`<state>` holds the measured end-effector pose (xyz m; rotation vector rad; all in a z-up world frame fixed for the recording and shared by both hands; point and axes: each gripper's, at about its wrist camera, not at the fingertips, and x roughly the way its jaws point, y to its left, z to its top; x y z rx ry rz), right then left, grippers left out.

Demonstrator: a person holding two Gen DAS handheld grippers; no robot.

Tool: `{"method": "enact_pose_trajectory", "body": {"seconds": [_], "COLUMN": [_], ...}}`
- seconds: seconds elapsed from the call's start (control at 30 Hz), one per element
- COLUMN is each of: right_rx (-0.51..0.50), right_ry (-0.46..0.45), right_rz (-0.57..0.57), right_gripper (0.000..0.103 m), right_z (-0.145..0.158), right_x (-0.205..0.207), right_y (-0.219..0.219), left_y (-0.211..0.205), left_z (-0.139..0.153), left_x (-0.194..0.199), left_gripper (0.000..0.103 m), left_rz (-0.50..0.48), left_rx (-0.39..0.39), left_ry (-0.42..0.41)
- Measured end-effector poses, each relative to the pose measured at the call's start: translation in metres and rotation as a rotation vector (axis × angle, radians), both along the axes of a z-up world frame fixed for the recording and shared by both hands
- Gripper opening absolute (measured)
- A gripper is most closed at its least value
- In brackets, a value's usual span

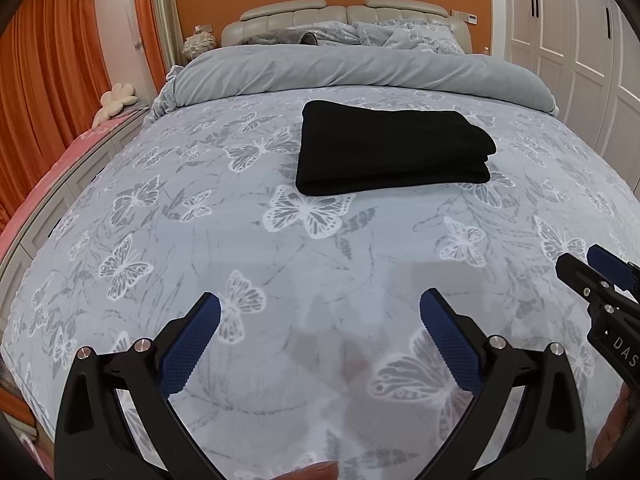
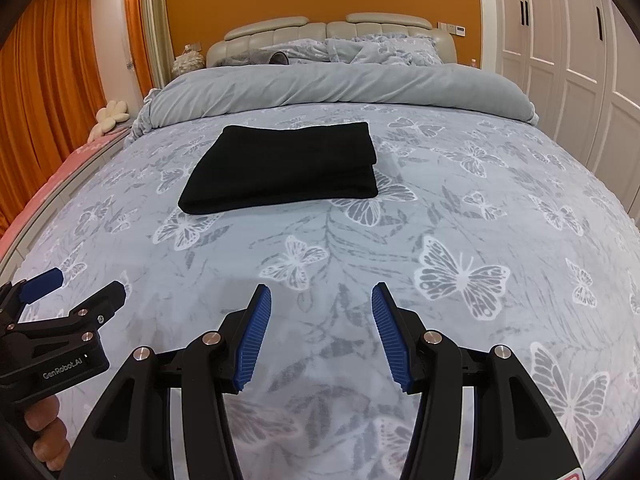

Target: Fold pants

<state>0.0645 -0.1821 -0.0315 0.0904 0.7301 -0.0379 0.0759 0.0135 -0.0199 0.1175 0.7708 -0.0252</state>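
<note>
The black pants [image 1: 394,148] lie on the butterfly-print bedspread [image 1: 280,264] as a compact, layered rectangle, on the near side of the rolled-back grey duvet [image 1: 360,72] and well apart from both of my tongs. I judge the folding all but finished: the stack looks square, with its layered edges showing at its right end.

If anything is left, it is a tidy-up. I would come in low from the near side of the pants, keep the pads flat, and press or nudge the right-hand edges into line rather than pinch, since a pinch could drag the top layer off the one below. Any lift should take the whole stack, or it will unfold. Otherwise the right thing is to stay clear and leave it alone.

My left tongs [image 1: 320,312] hang over bare bedspread, nearer to me than the pants, with the jaws spread wide; nothing is between the blue pads and they touch nothing that I can see. My right tongs [image 2: 322,306] are likewise nearer to me than the pants, over bare bedspread, parted somewhat less widely than the left, empty, and clear of the cloth. In each wrist view the other tool shows at the frame's edge, also with its jaws apart and nothing gripped.
</note>
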Motion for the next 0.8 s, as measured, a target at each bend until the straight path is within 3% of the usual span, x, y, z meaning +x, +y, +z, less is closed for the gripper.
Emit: {"method": "enact_pose_trajectory", "body": {"seconds": [0.8], "right_rx": [0.001], "right_ry": [0.006], "right_rz": [0.002], "right_gripper": [0.052], "right_z": [-0.0004], "right_x": [-0.0013], "right_y": [0.003], "left_y": [-0.0029], "left_z": [0.0032], "left_x": [0.0016], "left_gripper": [0.098], "left_rz": [0.017], "left_rx": [-0.004], "left_ry": [-0.009]}}
